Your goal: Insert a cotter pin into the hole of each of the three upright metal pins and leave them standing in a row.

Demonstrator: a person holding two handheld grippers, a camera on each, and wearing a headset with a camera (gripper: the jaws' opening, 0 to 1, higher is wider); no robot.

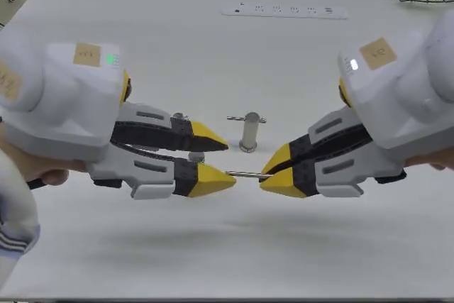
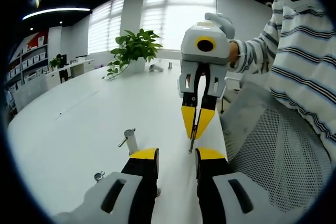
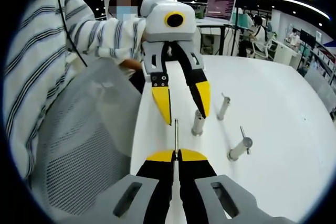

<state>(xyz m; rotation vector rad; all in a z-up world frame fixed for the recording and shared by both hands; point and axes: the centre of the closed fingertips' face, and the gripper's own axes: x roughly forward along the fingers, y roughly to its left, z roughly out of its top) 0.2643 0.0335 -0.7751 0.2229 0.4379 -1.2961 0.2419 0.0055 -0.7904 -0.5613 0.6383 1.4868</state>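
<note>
Fingers (image 3: pixel 161 157), cotter pin (image 3: pixel 176 136) near table edge (image 3: pixel 137 129)

A leafy green potted plant (image 2: pixel 134 50) stood at the white workbench's (image 2: pixel 79 129) far edge, before bright, perhaps blinded, windows (image 2: pixel 178 9).

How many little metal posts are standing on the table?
3, in the right gripper view: first post by the left gripper, second post beyond it, third post nearest the camera.

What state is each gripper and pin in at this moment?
left hand-held gripper: open, empty.
right hand-held gripper: shut on cotter pin.
cotter pin: held off the table, not inserted.
centre metal pin: upright, hole already filled.
bare metal pin: upright, hole apparently unfilled.
</note>
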